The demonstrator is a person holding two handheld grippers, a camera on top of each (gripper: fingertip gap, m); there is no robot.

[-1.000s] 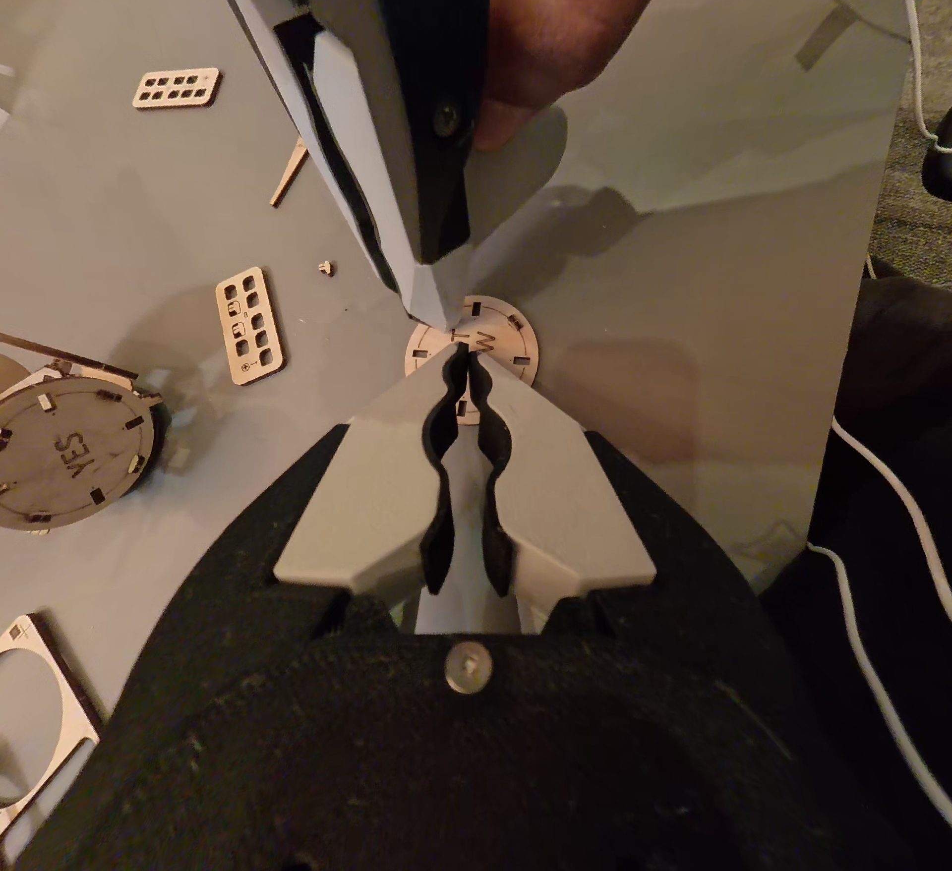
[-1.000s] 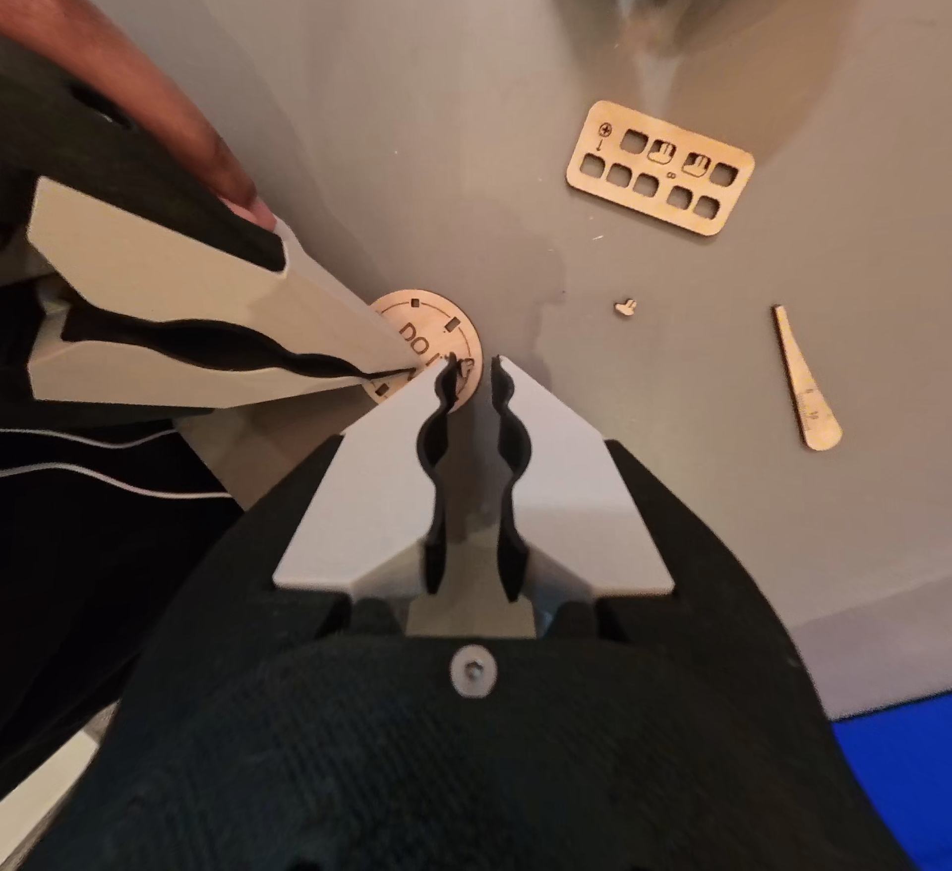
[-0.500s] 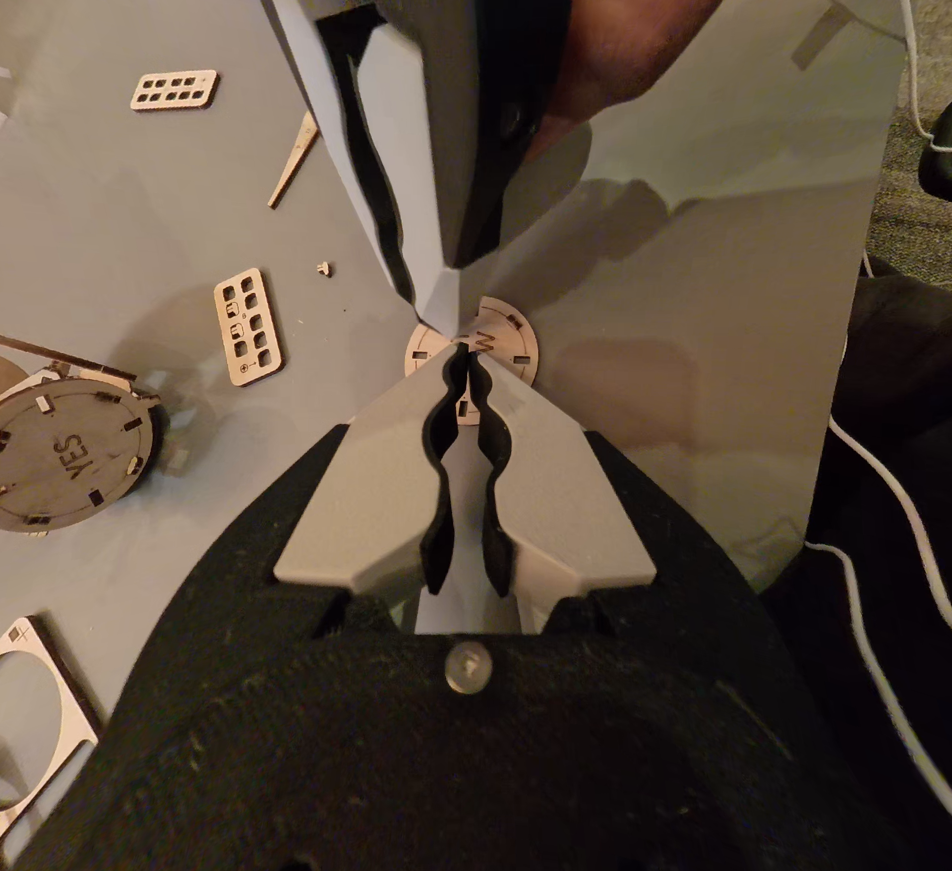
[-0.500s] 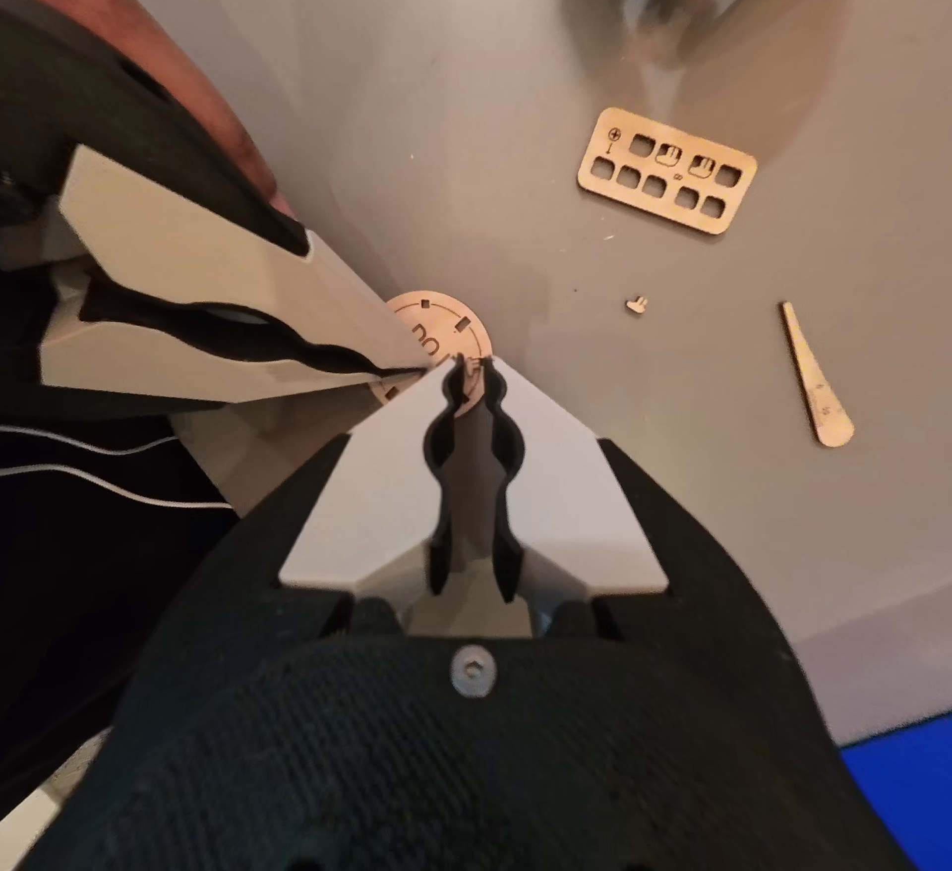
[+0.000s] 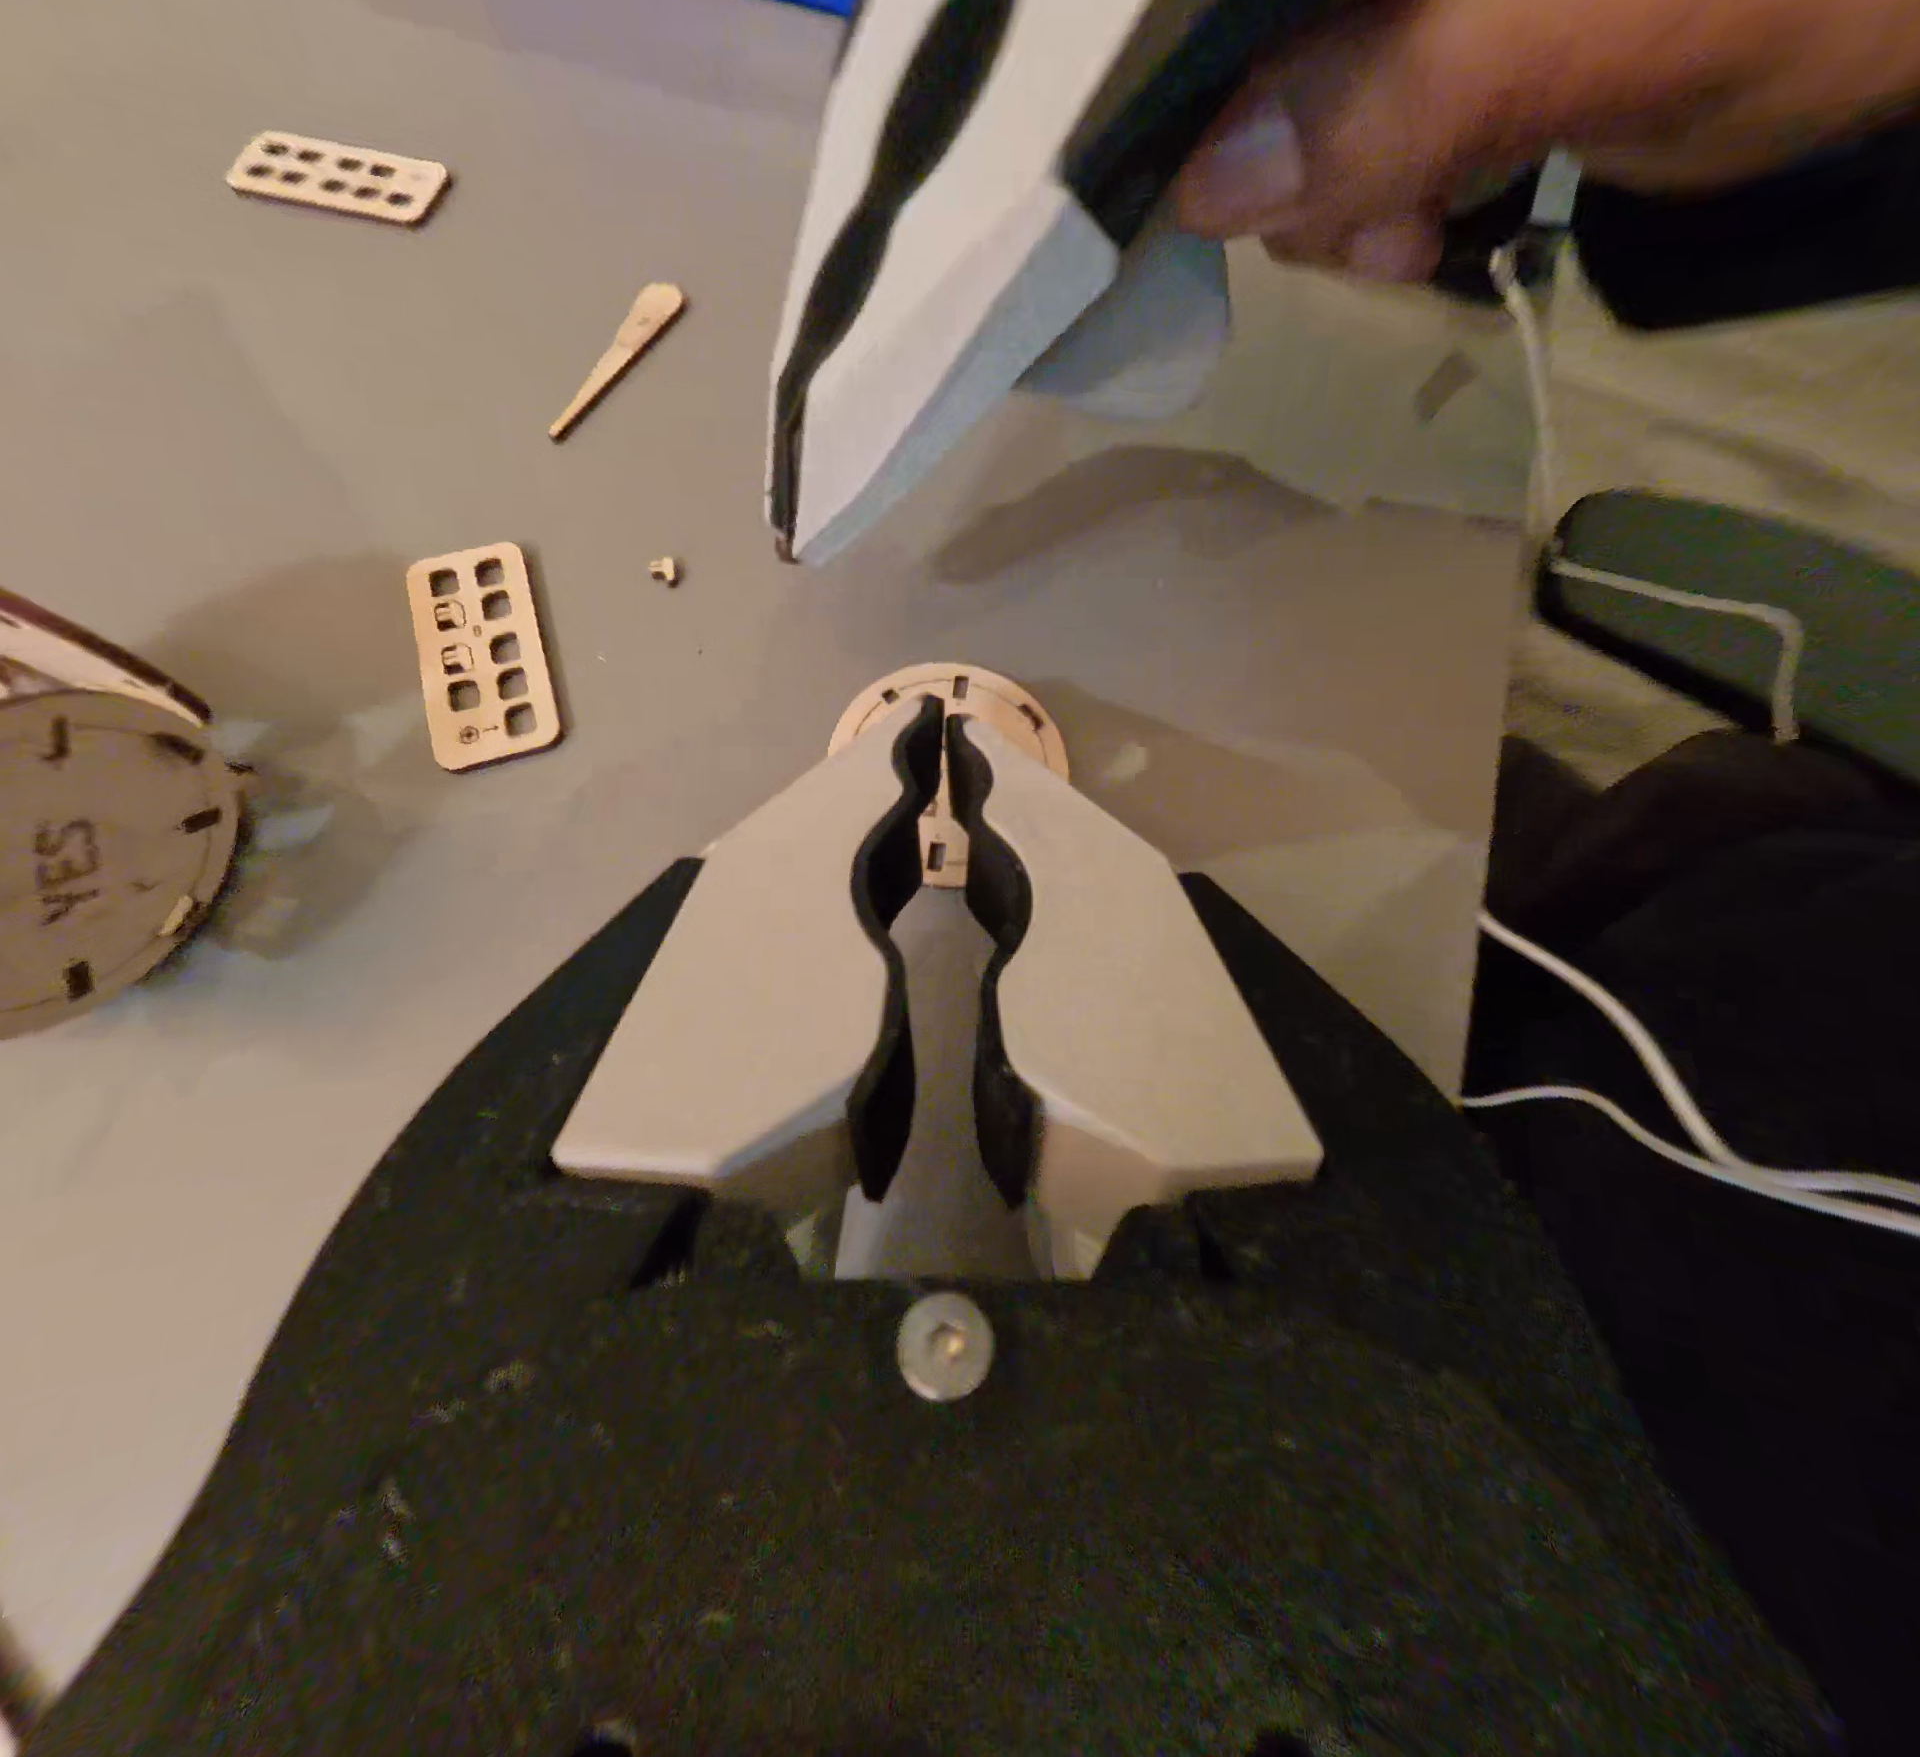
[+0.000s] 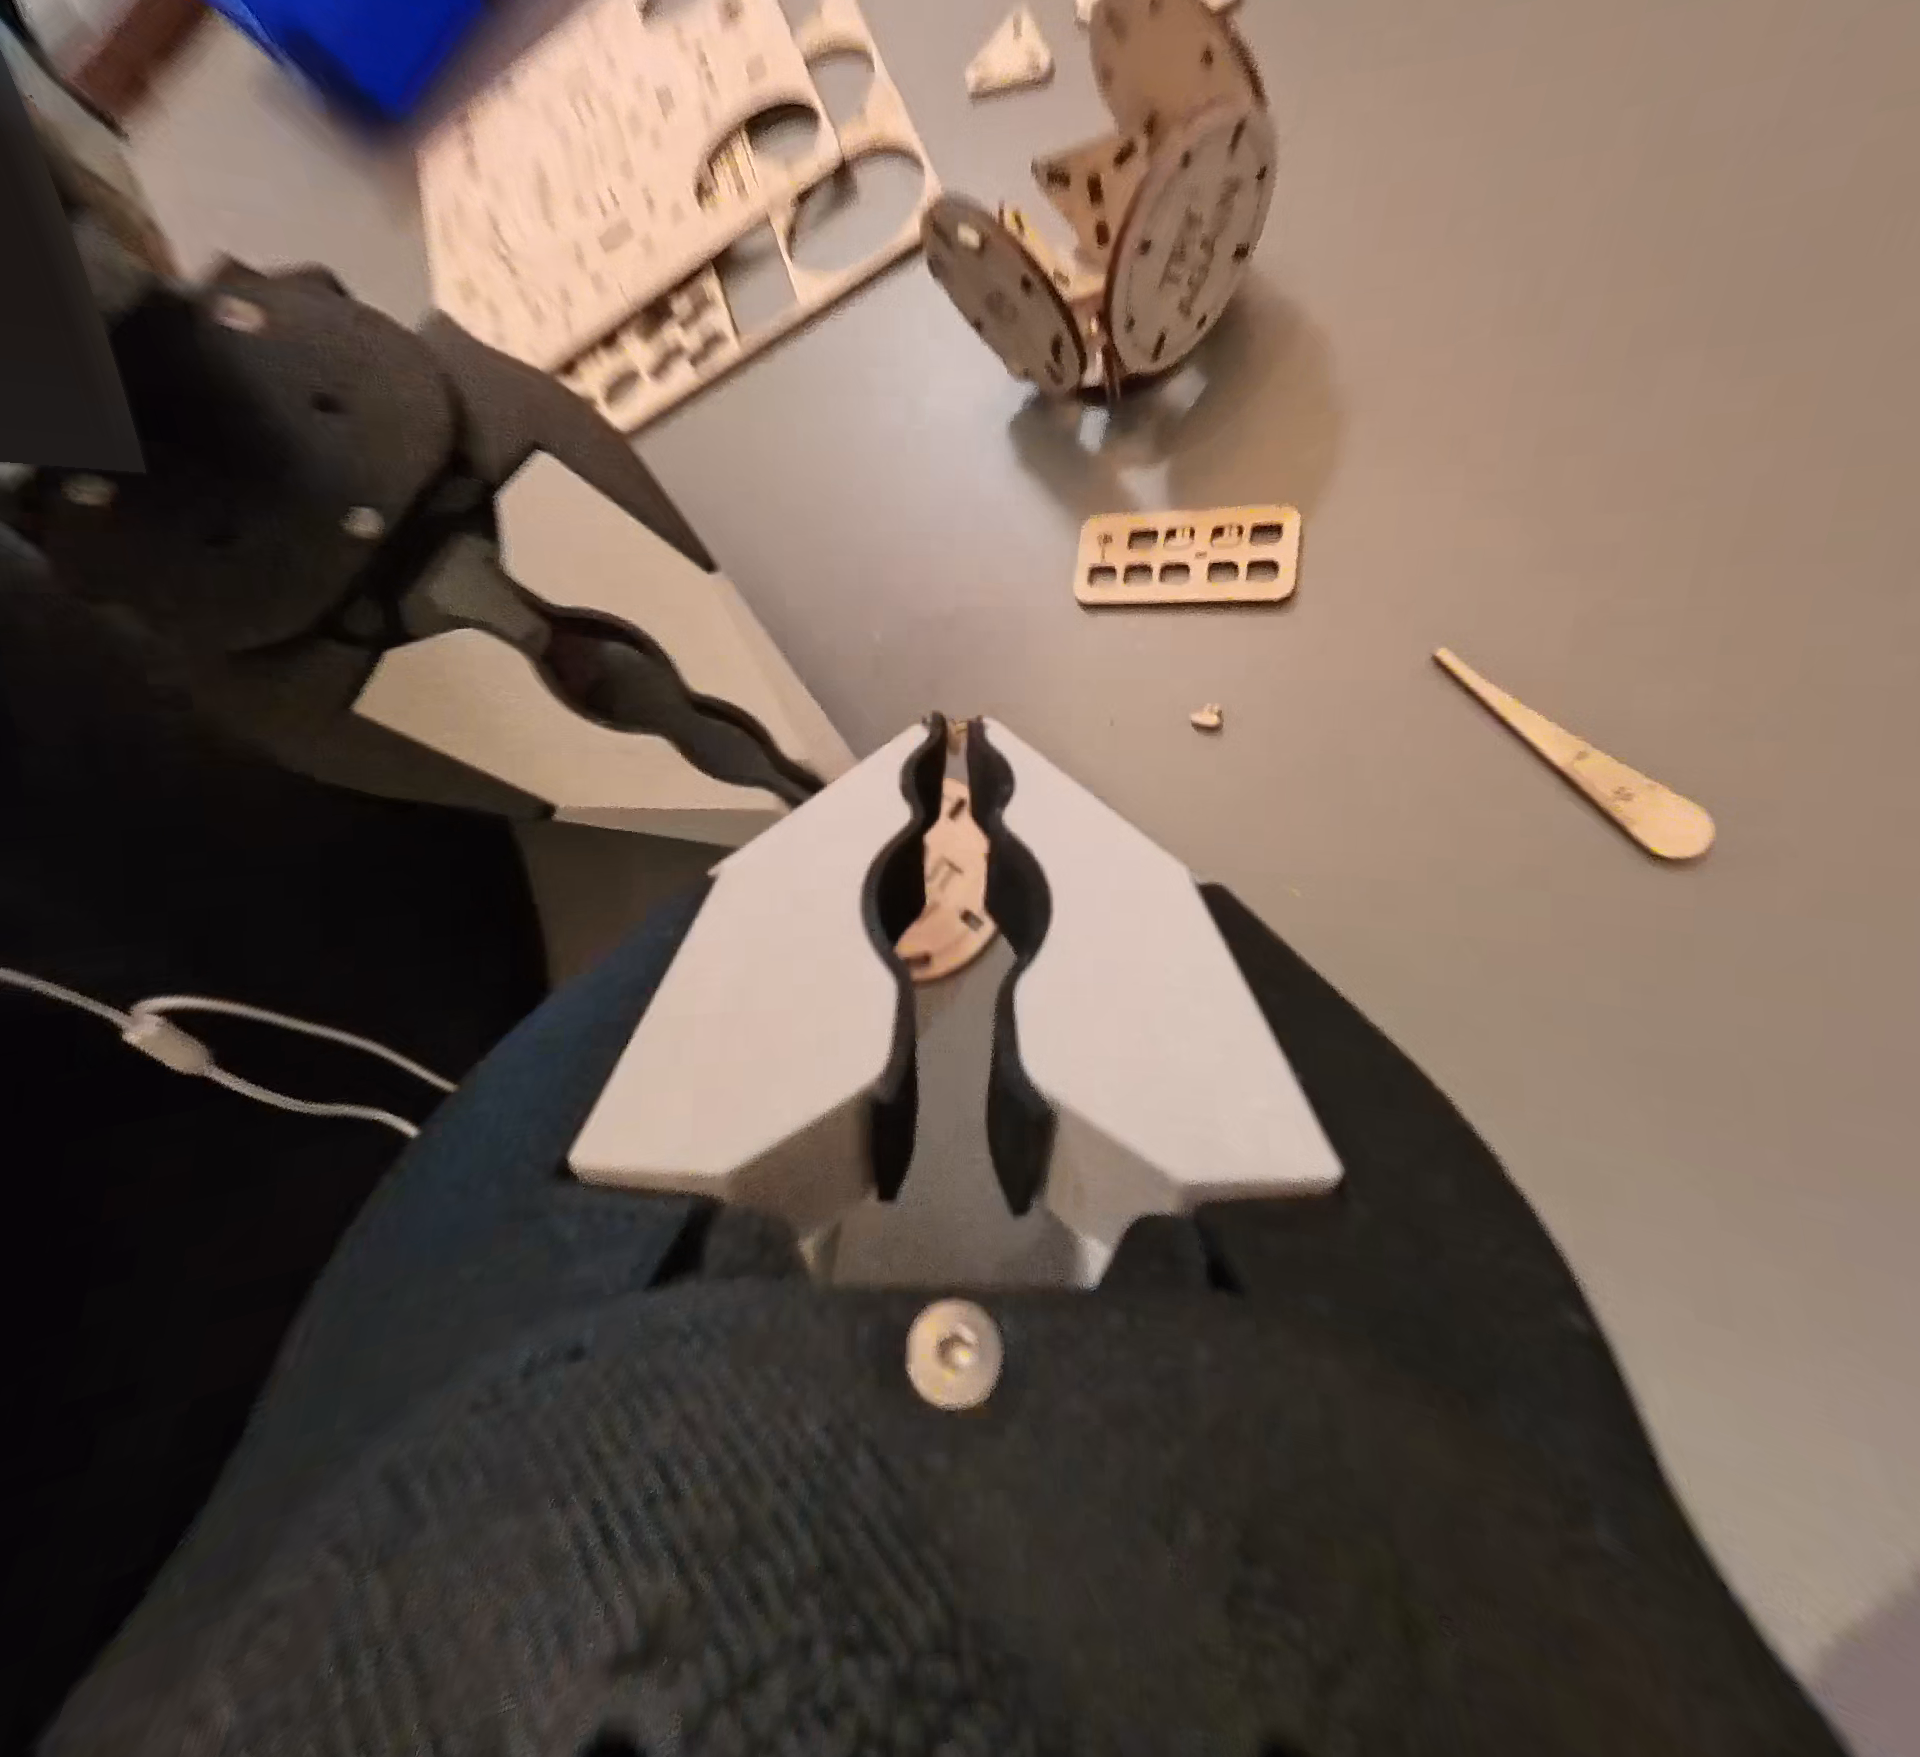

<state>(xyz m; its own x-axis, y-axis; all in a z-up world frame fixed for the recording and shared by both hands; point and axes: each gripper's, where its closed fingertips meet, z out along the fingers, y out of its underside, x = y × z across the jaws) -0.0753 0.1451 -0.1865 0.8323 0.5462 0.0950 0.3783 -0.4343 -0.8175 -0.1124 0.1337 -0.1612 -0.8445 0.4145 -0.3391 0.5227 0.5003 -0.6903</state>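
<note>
Right gripper (image 6: pixel 954 731), half open a second ago, is now clamped on a thin round pale wooden disc (image 6: pixel 940 918), held edge-on and lifted, centre frame. Left gripper (image 5: pixel 940 720) is kept shut, tips over a second wooden disc (image 5: pixel 1023 736) lying mid-frame on the grey table (image 5: pixel 312 1136).

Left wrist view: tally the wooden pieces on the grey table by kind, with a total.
Slotted rectangular plates: 2, far plate and near plate
Tapered stick: 1
Tiny peg: 1
Flat round disc: 1
Assembled round piece: 1
Total: 6
</note>
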